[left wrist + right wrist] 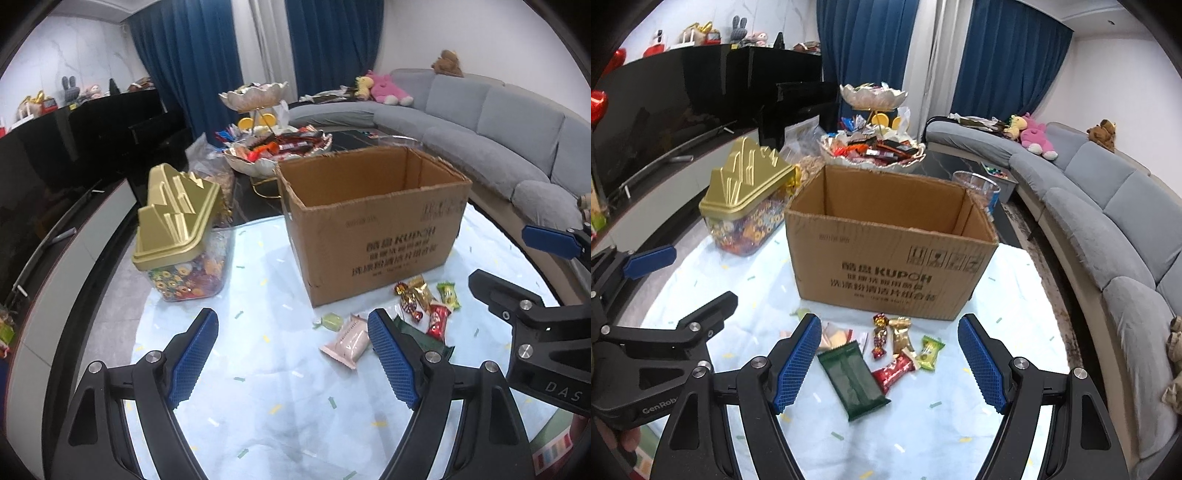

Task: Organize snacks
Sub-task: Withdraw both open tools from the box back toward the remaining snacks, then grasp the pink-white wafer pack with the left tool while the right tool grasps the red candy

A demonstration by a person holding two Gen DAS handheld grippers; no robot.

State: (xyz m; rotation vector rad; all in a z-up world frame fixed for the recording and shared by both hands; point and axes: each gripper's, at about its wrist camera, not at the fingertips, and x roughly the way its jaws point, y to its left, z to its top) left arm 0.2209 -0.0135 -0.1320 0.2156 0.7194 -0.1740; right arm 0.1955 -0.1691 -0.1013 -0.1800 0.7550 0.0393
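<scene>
An open brown cardboard box [369,229] [886,258] stands on a pale blue mat. Loose snacks lie in front of it: a dark green packet [851,380], a red packet [895,371], a green-yellow candy [930,352], a gold candy [900,334], a pink packet [347,343] and a light green candy [330,320]. My left gripper [293,354] hovers open left of the pile, its right pad over the green packet's edge. Over the green and red packets, my right gripper [889,363] is open and holds nothing.
A clear jar with a gold lid [177,236] [746,199], full of candies, sits left of the box. Behind the box stands a tiered dish of snacks [873,147]. A grey sofa [1108,221] curves along the right; a TV console [66,236] runs along the left.
</scene>
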